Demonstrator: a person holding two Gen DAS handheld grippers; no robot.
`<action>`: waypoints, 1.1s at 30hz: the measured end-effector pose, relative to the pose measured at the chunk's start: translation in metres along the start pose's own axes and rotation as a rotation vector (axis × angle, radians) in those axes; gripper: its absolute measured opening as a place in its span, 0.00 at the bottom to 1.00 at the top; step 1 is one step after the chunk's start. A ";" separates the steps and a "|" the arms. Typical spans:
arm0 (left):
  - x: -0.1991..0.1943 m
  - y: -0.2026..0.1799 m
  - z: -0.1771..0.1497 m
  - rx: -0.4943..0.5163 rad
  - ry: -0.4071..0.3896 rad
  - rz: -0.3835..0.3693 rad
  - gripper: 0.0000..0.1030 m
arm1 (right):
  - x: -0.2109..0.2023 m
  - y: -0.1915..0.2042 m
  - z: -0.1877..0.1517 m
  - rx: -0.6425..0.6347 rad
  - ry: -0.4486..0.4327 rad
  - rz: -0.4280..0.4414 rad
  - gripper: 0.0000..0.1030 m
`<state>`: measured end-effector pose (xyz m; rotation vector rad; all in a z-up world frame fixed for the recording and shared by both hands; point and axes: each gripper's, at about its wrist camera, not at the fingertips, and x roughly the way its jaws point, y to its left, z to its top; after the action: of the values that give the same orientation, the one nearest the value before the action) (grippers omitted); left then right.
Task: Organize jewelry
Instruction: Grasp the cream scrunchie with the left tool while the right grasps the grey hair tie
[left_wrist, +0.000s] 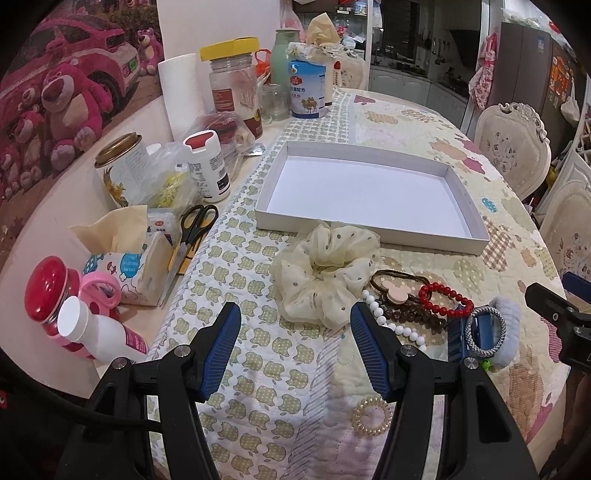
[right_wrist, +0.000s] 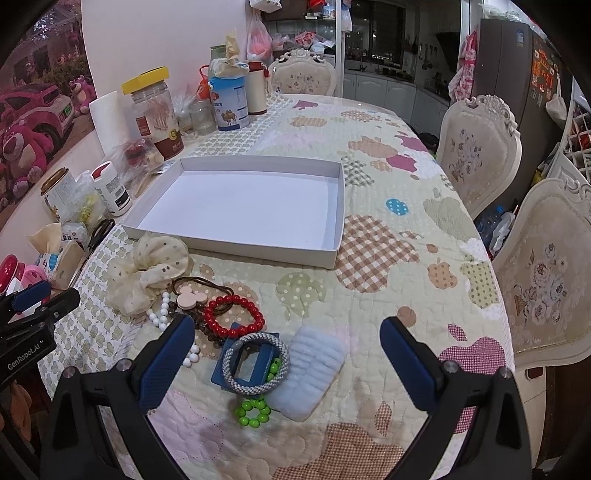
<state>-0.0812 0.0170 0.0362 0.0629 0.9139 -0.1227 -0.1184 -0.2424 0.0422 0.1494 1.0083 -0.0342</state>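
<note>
Both grippers are hanging wide open and holding nothing. The jewelry pile (right_wrist: 236, 325) is lying lower left of centre, between the right gripper (right_wrist: 288, 354) and the tray (right_wrist: 236, 206) above; the left gripper (left_wrist: 295, 343) is framing the scrunchie (left_wrist: 325, 273).

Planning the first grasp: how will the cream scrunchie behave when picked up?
The cream scrunchie looks like thin gathered fabric, so probably floppy and very light. Its ruffles touch the brown hair tie, so lifting may drag that along.
</note>
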 end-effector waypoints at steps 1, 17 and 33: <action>0.000 0.002 0.000 -0.009 0.005 -0.013 0.51 | 0.000 -0.001 0.000 0.001 -0.001 0.005 0.99; 0.050 0.022 0.027 -0.161 0.129 -0.186 0.51 | 0.031 -0.010 -0.029 -0.097 0.143 0.148 0.85; 0.118 0.013 0.038 -0.155 0.257 -0.178 0.51 | 0.074 -0.039 -0.018 -0.009 0.216 0.247 0.41</action>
<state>0.0211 0.0161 -0.0340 -0.1503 1.1831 -0.2118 -0.0979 -0.2756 -0.0336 0.2734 1.1991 0.2158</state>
